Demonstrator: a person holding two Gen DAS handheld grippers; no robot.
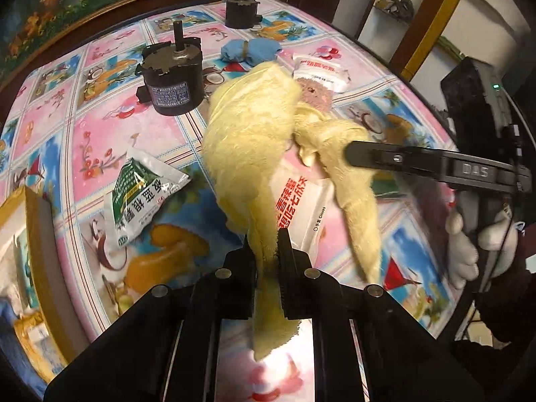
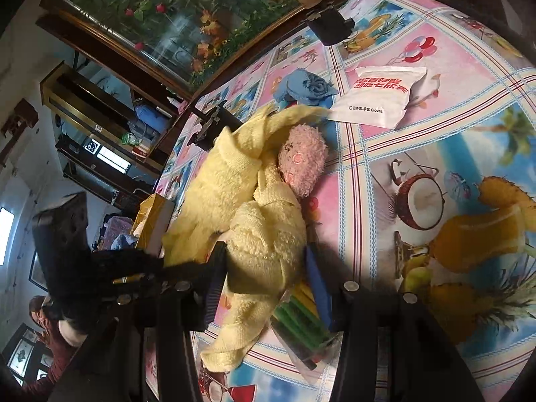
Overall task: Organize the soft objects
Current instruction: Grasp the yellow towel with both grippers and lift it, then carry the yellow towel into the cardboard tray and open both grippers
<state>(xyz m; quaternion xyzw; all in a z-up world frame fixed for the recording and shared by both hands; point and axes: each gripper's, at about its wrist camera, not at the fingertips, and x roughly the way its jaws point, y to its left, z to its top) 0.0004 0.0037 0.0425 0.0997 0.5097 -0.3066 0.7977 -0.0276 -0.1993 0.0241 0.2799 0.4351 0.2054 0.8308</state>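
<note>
I see the yellow towel, a fluffy terry cloth, lying crumpled at the centre of the left wrist view on the glossy printed tablecloth. My left gripper at lower centre has its jaws pinched together on one hanging corner of it. My right gripper straddles a bunched fold at lower centre of the right wrist view, both fingers against the pile, clamped on the towel. A fuzzy pink plush toy is tucked into the folds, just above centre in that view. A crinkly white packet with red lettering lies partly under the towel in the left view; a similar white packet lies bare at upper right in the right view. A rolled blue cloth lies beyond the towel. Only the left view shows the silver-and-green foil sachet at lower left, two squat black cylindrical motors with shafts at upper left, and a white-gloved hand at the right edge. Only the right view shows a clear pouch of green and yellow sticks under the towel's lower end.
</note>
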